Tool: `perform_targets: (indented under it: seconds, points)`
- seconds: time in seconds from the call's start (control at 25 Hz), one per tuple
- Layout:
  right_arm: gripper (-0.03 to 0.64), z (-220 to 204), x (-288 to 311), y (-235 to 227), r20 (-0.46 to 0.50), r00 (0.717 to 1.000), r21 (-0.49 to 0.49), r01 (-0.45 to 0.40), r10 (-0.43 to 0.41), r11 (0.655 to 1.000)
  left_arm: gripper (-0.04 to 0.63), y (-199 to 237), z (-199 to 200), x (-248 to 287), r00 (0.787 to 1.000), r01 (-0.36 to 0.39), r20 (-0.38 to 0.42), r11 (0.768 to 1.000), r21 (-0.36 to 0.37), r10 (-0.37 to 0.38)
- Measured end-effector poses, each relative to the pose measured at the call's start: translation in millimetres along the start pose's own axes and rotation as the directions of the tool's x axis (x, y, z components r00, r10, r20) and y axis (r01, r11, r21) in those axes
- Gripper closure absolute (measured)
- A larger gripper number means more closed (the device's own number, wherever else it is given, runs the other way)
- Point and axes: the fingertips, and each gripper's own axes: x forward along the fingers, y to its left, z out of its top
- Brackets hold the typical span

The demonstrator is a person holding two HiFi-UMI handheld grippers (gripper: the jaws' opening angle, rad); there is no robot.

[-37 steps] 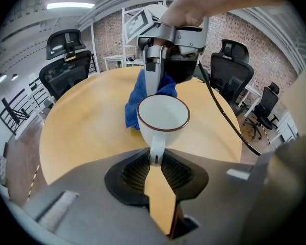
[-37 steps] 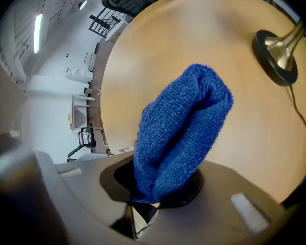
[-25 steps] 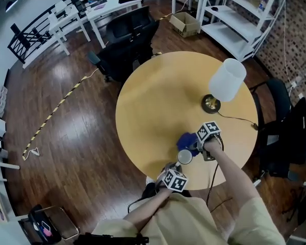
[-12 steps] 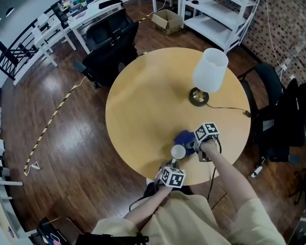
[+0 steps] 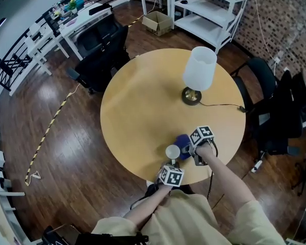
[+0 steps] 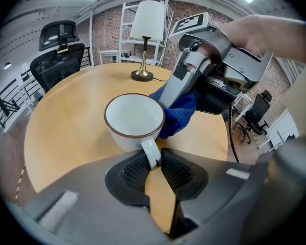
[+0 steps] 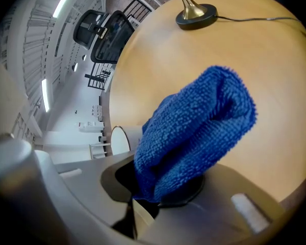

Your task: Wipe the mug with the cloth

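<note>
A white mug [image 6: 133,121] with a dark rim is held upright over the round wooden table [image 5: 137,111]. My left gripper [image 6: 154,162] is shut on its handle. In the head view the mug [image 5: 172,151] hangs near the table's front edge, just ahead of the left gripper [image 5: 172,168]. My right gripper [image 7: 158,198] is shut on a folded blue cloth [image 7: 196,129]. The cloth [image 6: 177,115] presses against the mug's right side. From above, the cloth [image 5: 183,143] lies between the mug and the right gripper [image 5: 193,148].
A table lamp [image 5: 198,73] with a white shade and brass base stands at the table's far right, its cable [image 5: 222,105] trailing toward the right edge. Black office chairs [image 5: 99,55] stand beyond the table, another chair [image 5: 273,116] at the right.
The mug has shifted a little left and away from the body relative to the right gripper; both grips are unchanged. The head camera has swung, so the table sits more centred.
</note>
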Motion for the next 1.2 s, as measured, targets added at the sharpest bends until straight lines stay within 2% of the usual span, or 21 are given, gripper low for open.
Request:
perform_targets:
  seconds: [0.4,0.6,0.84,1.0,1.12,1.2]
  points:
    - [0.561,-25,12,9,-0.077,0.995,0.043,-0.060,0.064,0.997,0.538,-8,3,7,0.993,0.114,0.042,0.992,-0.050,-0.112]
    - [0.561,-34,16,14,-0.152,0.985,0.037,-0.078,0.083,0.996,0.538,-10,5,8,0.988,0.148,0.043,0.989,-0.017,-0.147]
    - [0.561,-37,17,21,-0.200,0.975,0.030,-0.091,0.095,0.995,0.540,-11,3,7,0.984,0.165,0.064,0.986,0.002,-0.164]
    - [0.561,-39,17,26,-0.231,0.967,0.008,-0.106,0.105,0.994,0.520,-12,3,6,0.978,0.198,0.057,0.979,0.045,-0.201]
    - [0.561,-37,17,30,-0.216,0.964,0.016,-0.154,0.154,0.988,0.486,-10,2,6,0.975,0.216,0.031,0.972,0.096,-0.219]
    - [0.555,-34,18,33,-0.166,0.964,0.051,-0.202,0.208,0.978,0.449,-9,1,5,0.980,0.196,0.014,0.970,0.140,-0.200]
